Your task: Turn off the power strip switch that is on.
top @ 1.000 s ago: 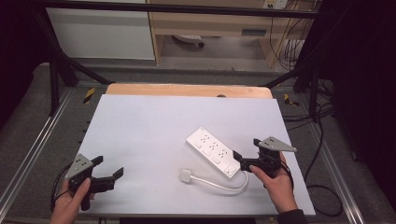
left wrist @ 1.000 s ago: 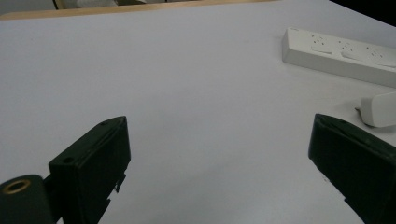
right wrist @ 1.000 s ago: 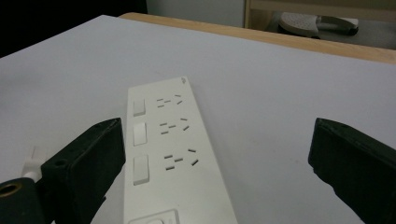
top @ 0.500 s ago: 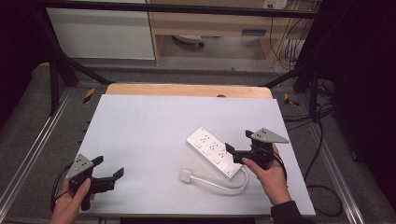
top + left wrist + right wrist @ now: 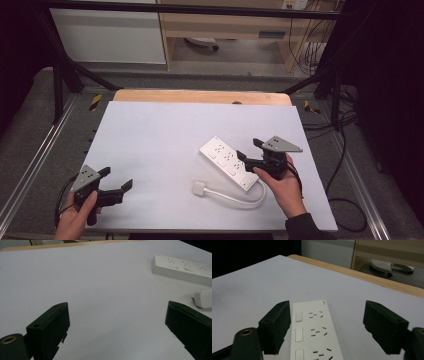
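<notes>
A white power strip (image 5: pixel 229 160) lies diagonally on the white table (image 5: pixel 165 135), right of centre. Its white cable (image 5: pixel 240 199) loops round to a white plug (image 5: pixel 199 188) lying on the table. My right gripper (image 5: pixel 249 150) is open at the strip's near-right end. In the right gripper view the power strip (image 5: pixel 312 332) runs between the two black jaws, which stand wide apart without touching it. My left gripper (image 5: pixel 116 178) is open and holds nothing near the front left corner. The left gripper view has the power strip (image 5: pixel 182 267) and plug (image 5: pixel 203 298) far off to its right.
A wooden strip (image 5: pixel 200 96) edges the table's far side. Metal rails (image 5: pixel 35 160) run along both sides, and black cables (image 5: pixel 345 200) lie on the floor at right. A white cabinet (image 5: pixel 107 35) and a shelf unit stand behind the table.
My right gripper has moved left and a little forward, bringing its open jaws over the strip's near end. The left gripper has hardly moved.
</notes>
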Demonstrator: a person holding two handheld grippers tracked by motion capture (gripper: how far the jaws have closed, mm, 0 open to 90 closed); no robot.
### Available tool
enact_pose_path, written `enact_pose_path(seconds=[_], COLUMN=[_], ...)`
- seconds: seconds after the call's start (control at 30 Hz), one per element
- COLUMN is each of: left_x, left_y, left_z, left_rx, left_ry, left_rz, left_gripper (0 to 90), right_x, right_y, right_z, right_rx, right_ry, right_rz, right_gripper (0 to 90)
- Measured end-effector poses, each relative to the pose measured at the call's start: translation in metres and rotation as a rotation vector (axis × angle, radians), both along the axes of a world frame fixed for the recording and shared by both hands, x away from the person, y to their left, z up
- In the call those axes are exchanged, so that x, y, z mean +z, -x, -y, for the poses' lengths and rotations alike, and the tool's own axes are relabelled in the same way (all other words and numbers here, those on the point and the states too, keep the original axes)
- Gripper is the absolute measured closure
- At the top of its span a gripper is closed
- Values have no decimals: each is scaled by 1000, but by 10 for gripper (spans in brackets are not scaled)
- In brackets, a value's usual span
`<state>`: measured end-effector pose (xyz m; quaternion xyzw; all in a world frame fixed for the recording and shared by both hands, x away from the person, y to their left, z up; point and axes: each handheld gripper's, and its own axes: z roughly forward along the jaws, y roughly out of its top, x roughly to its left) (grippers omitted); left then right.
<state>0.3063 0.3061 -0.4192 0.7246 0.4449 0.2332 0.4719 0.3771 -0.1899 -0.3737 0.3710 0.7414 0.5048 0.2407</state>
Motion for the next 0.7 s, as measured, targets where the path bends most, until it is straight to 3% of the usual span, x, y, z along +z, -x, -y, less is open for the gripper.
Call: enact_pose_path(seconds=[0.3, 0.37, 0.4, 0.5, 0.53, 0.7], left_x=[0, 0, 0, 0, 0, 0], left_y=[0, 0, 0, 0, 0, 0], left_z=[1, 0, 0, 1, 1, 0], left_rx=[-7, -6, -6, -7, -8, -5], left_ry=[-2, -4, -4, -3, -5, -5], left_rz=[1, 3, 2, 1, 3, 3], left_gripper=[55, 55, 55, 55, 55, 55], right_x=[-2, -2, -2, -2, -3, -5], right_y=[0, 0, -1, -1, -3, -5], right_z=[-7, -8, -10, -12, -15, -19], right_rx=[22, 26, 32, 38, 45, 54], right_ry=[32, 31, 37, 40, 47, 48], right_rz=[14, 18, 22, 30, 35, 43], right_gripper=[541, 563, 623, 671, 726, 805])
